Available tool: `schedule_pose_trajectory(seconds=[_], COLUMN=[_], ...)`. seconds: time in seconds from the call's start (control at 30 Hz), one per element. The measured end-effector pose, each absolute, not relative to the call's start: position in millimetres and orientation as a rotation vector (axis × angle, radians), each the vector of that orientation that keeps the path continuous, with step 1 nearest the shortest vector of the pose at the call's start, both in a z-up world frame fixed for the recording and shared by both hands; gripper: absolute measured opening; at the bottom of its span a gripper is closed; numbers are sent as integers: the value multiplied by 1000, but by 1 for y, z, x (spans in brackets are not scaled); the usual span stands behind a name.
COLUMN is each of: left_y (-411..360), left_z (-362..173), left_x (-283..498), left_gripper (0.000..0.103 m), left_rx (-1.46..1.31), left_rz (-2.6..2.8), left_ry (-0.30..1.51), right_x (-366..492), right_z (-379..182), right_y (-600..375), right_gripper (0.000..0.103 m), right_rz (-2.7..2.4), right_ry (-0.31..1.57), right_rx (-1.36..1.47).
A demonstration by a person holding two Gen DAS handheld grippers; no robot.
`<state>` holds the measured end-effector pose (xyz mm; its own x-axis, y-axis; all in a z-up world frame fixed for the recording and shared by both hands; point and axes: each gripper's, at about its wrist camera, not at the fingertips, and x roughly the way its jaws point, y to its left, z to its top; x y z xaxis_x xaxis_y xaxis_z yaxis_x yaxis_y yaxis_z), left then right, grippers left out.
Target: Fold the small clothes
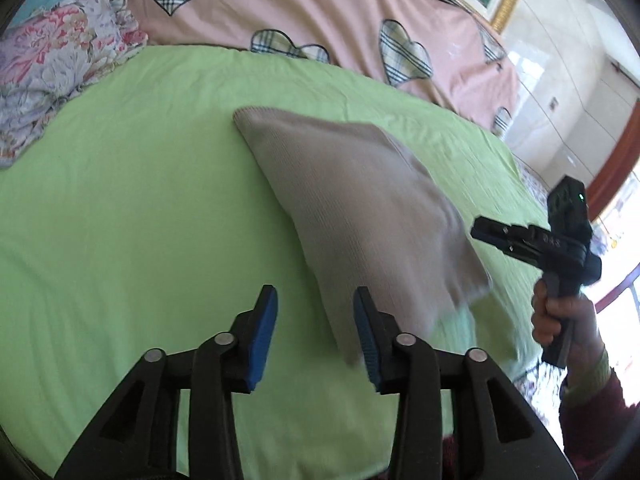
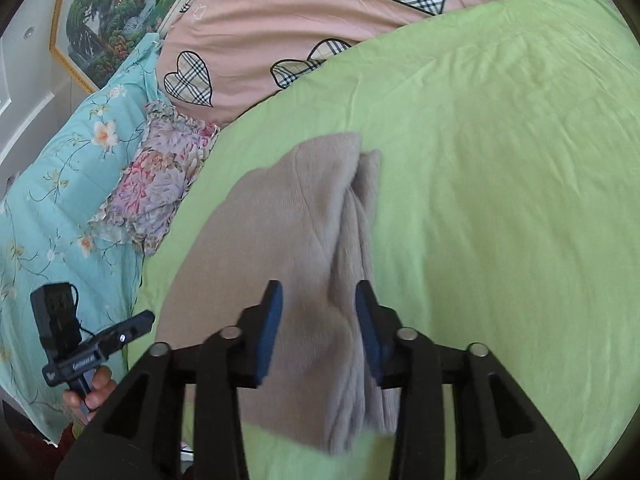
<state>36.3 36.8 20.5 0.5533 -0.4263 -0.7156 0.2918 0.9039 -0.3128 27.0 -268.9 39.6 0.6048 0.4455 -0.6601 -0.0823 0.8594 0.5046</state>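
Note:
A beige knit garment (image 1: 360,200) lies on the green sheet (image 1: 120,200); its near edge is blurred with motion. My left gripper (image 1: 316,336) is open and empty, with its right finger beside the garment's near corner. In the left wrist view the right gripper (image 1: 516,240) shows at the right, held in a hand, past the garment's right edge. In the right wrist view the garment (image 2: 312,216) is bunched into folds between the open jaws of my right gripper (image 2: 320,332), which hangs over it. The left gripper (image 2: 104,344) shows at lower left there.
A pink quilt with plaid hearts (image 1: 320,12) lies behind the green sheet. A floral pillow (image 1: 52,60) and a turquoise floral quilt (image 2: 60,200) lie at the left side. A framed painting (image 2: 104,12) hangs on the wall. The bed's edge (image 1: 516,168) falls away on the right.

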Motion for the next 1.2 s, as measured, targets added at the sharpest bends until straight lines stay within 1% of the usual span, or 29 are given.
schedule_pose_trajectory(seconds=[0.13, 0.3, 0.4, 0.43, 0.47, 0.5, 0.53, 0.6, 0.67, 0.73, 0.8, 0.9, 0.97, 1.03, 1.2], left_y=[23, 0, -12, -15, -16, -16, -14, -12, -22, -33, -39, -42, -42, -43, -37], left_z=[3, -5, -14, -18, -21, -23, -23, -17, -11, -15, -22, -28, -27, -28, -35], left_x=[12, 14, 20, 22, 24, 25, 25, 20, 13, 12, 11, 12, 10, 10, 18], left_gripper=[45, 45, 44, 41, 33, 17, 12, 9, 9, 8, 8, 8, 8, 8, 9], left_rx=[-129, -87, -20, 3, 16, 17, -2, -21, 41, 81, 97, 111, 108, 120, 80], left_rz=[-435, -406, -301, -258, -220, -188, -171, -139, -110, -101, -99, -103, -111, -113, -126], left_ry=[904, 879, 880, 884, 885, 894, 905, 885, 859, 875, 907, 937, 940, 944, 966], right_x=[10, 4, 4, 4, 5, 7, 9, 8, 2, 1, 5, 12, 13, 11, 18], right_z=[26, 17, 17, 16, 15, 13, 13, 31, 56, 68, 55, 20, 3, 2, 2], right_y=[-269, -263, -255, -252, -249, -245, -243, -244, -249, -255, -260, -265, -267, -271, -268], right_gripper=[41, 41, 41, 40, 25, 10, 7, 7, 7, 7, 7, 7, 7, 7, 7], right_rz=[308, 310, 328, 329, 334, 336, 334, 341, 336, 315, 269, 229, 205, 194, 185], right_ry=[906, 918, 908, 912, 919, 936, 943, 896, 829, 816, 863, 948, 972, 962, 972], right_rx=[463, 467, 441, 434, 421, 399, 385, 357, 316, 250, 187, 158, 148, 188, 158])
